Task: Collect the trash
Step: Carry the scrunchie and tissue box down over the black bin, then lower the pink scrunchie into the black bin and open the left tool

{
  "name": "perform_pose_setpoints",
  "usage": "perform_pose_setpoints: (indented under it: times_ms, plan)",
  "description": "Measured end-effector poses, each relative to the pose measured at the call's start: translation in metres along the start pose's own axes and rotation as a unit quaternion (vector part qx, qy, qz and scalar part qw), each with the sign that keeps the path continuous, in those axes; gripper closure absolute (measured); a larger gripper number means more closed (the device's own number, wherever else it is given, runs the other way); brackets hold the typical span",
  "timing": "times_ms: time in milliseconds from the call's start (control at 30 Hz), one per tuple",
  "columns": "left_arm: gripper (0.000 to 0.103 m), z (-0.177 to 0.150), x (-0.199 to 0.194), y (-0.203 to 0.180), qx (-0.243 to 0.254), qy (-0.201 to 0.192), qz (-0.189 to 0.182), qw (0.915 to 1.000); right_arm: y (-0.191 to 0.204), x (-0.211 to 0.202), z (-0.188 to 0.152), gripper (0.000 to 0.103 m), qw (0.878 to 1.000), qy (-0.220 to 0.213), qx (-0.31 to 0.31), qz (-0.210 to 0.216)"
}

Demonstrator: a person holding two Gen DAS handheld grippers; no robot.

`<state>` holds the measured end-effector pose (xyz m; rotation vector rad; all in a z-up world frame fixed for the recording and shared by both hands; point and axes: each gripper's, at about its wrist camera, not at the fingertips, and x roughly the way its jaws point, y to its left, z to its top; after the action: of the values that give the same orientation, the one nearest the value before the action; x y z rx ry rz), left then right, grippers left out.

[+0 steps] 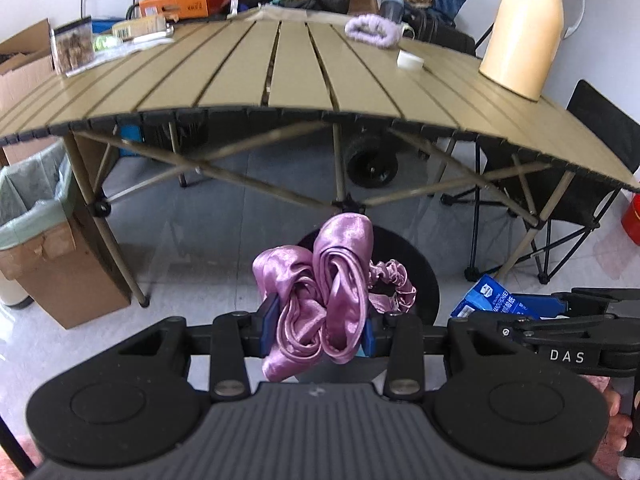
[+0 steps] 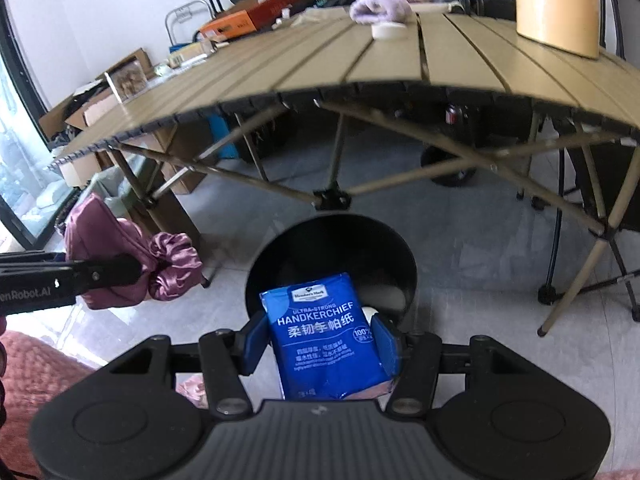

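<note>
My left gripper (image 1: 319,330) is shut on a bundle of shiny pink satin cloth (image 1: 320,292) with a ruffled elastic edge; the same pink cloth (image 2: 120,264) shows at the left of the right wrist view. My right gripper (image 2: 320,340) is shut on a blue handkerchief tissue pack (image 2: 324,336), also visible as the blue pack (image 1: 492,300) in the left wrist view. Both hang above a round black bin (image 2: 400,256) standing on the floor before the table; something pale lies inside it. The black bin (image 1: 420,276) sits behind the cloth in the left view.
A tan slatted folding table (image 1: 280,64) carries a cream thermos jug (image 1: 524,28), a tape roll (image 1: 410,59), a fuzzy lilac item (image 1: 370,30) and boxes. A cardboard box with a green liner (image 1: 40,232) stands at left, a folding chair (image 1: 592,184) at right.
</note>
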<state>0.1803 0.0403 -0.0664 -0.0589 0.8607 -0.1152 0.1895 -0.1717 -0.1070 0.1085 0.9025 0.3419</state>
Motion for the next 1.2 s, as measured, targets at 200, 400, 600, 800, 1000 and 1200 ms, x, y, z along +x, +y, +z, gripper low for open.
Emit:
perform_pose_setpoints:
  times_ms: [200, 400, 600, 800, 1000, 1200]
  plan:
    - [0.064, -0.005, 0.026, -0.002, -0.009, 0.027, -0.003, 0.9996, -0.018, 0.014, -0.01, 0.048, 1.0, 0.01, 0.02, -0.01]
    - [0.064, -0.013, 0.055, 0.0, -0.023, 0.065, 0.003, 0.9976, -0.039, 0.026, -0.018, 0.048, 0.998, 0.018, 0.047, -0.027]
    - [0.064, -0.014, 0.076, 0.007, -0.028, 0.092, 0.016, 0.9953, -0.055, 0.035, -0.023, 0.048, 0.997, 0.026, 0.066, -0.042]
    - [0.064, -0.003, 0.09, 0.012, -0.039, 0.098, 0.021, 0.9942, -0.062, 0.046, -0.024, 0.048, 0.996, 0.036, 0.072, -0.05]
    - [0.064, 0.008, 0.108, 0.004, -0.036, 0.103, 0.022, 0.9938, -0.067, 0.053, -0.025, 0.048, 0.995, 0.044, 0.069, -0.062]
    - [0.064, 0.018, 0.122, -0.018, -0.027, 0.11, 0.014, 0.9934, -0.077, 0.055, -0.024, 0.048, 0.993, 0.042, 0.08, -0.069]
